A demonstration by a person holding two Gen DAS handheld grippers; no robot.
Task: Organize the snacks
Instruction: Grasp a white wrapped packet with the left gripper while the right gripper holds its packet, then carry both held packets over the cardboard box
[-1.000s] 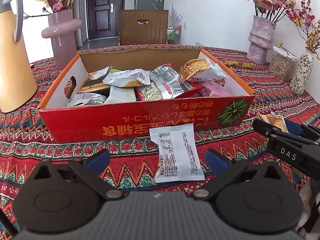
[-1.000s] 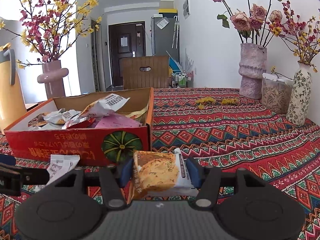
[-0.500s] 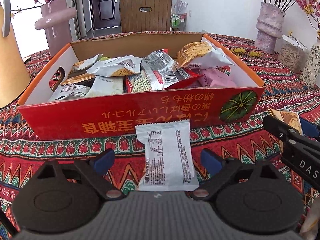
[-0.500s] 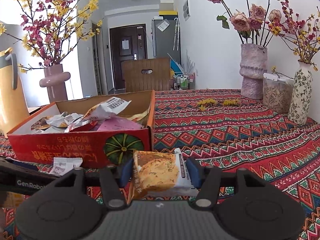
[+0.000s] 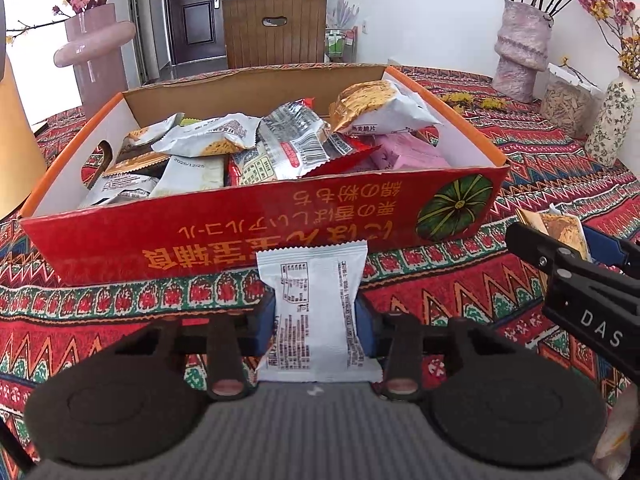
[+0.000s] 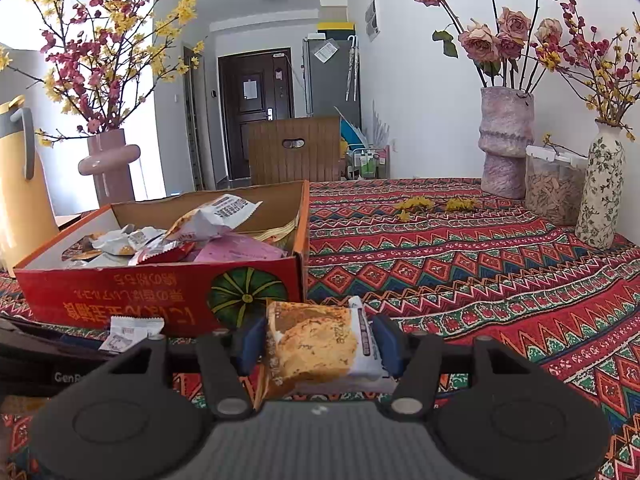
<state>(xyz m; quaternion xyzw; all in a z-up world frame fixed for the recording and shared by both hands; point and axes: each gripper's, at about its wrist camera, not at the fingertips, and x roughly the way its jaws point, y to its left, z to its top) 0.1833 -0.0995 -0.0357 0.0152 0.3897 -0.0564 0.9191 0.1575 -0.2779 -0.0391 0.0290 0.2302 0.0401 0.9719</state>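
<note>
With both loads headed, I judge, for the box, the left gripper has its jaws pinched on a white packet at the box's front wall, the right gripper clamping a biscuit packet beside it.

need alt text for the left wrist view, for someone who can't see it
The left gripper is shut on a white snack packet just in front of a red cardboard box piled with wrapped snacks, on a red patterned tablecloth. At the right edge, the right gripper holds an orange snack packet.
</note>
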